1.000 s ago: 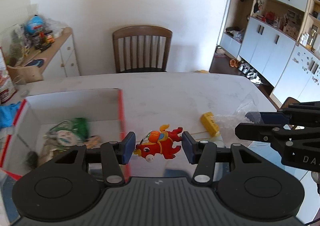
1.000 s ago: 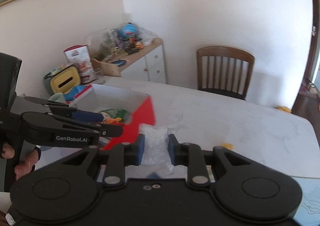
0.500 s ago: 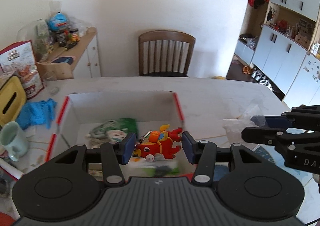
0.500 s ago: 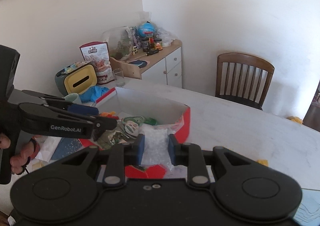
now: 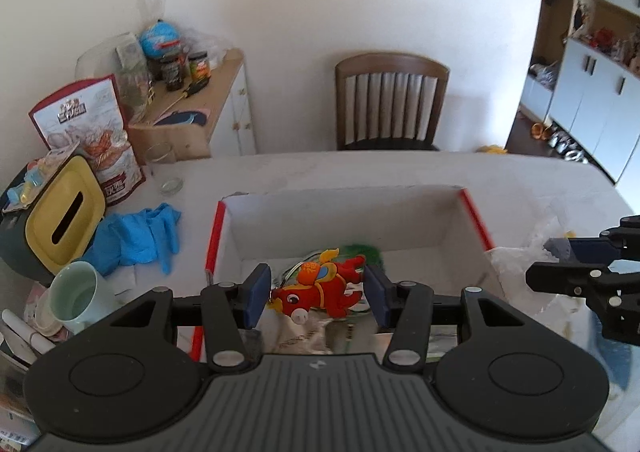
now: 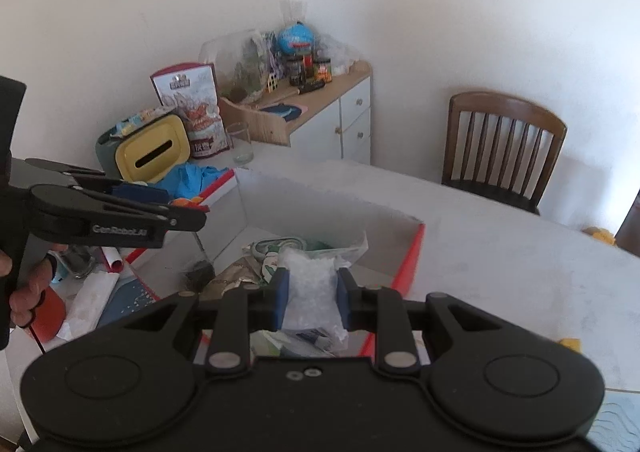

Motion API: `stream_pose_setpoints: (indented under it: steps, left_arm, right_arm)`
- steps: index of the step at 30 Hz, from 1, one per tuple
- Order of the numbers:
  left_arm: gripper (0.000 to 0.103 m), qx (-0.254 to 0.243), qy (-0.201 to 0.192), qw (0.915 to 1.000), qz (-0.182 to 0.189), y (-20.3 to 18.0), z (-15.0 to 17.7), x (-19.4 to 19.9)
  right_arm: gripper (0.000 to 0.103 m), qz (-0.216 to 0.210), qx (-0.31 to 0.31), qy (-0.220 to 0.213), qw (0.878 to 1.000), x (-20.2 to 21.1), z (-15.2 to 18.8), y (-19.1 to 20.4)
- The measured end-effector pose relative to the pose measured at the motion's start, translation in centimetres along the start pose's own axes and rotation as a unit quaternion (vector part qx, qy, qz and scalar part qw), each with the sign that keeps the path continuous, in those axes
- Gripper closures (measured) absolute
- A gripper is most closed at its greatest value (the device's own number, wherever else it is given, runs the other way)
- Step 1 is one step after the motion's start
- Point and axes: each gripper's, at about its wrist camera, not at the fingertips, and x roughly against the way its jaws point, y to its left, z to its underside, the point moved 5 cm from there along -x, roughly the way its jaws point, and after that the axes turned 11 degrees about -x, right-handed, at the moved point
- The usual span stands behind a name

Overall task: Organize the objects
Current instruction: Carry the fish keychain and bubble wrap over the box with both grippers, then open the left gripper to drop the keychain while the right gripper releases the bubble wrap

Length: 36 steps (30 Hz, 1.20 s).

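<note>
Left gripper (image 5: pixel 316 294) clamped on a red toy horse (image 5: pixel 320 288), pinched between both pads, hanging over the open box (image 5: pixel 344 212). Right gripper (image 6: pixel 310 298) squeezed narrow on a clear plastic bag (image 6: pixel 310 284), box just below.

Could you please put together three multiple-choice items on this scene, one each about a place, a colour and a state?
1. Where is the red horse toy?
A. on the chair
B. between the left gripper pads, above the open box
C. inside the mug

2. What colour are the gloves beside the box?
A. blue
B. black
C. pink

3. What state is the right gripper in?
A. open and empty
B. out of view
C. shut on a clear plastic bag

Answers: 1 B, the toy sits between the pads over the box; 2 A, they lie blue on the table; 3 C, both pads press the bag.
</note>
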Motion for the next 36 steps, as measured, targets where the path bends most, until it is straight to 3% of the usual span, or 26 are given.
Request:
stream_pose_setpoints:
  steps: [16, 36]
  left_arm:
    - [0.053, -0.025, 0.061, 0.9977, -0.012, -0.5, 1.4, -8.9]
    - [0.053, -0.009, 0.14, 0.99, 0.013, -0.4, 3.5, -13.1]
  right_arm:
    - [0.079, 0.027, 0.001, 0.062, 0.998, -8.8, 1.2, 0.7]
    - [0.079, 0.049, 0.042, 0.116, 0.991, -13.0, 3.7, 1.2]
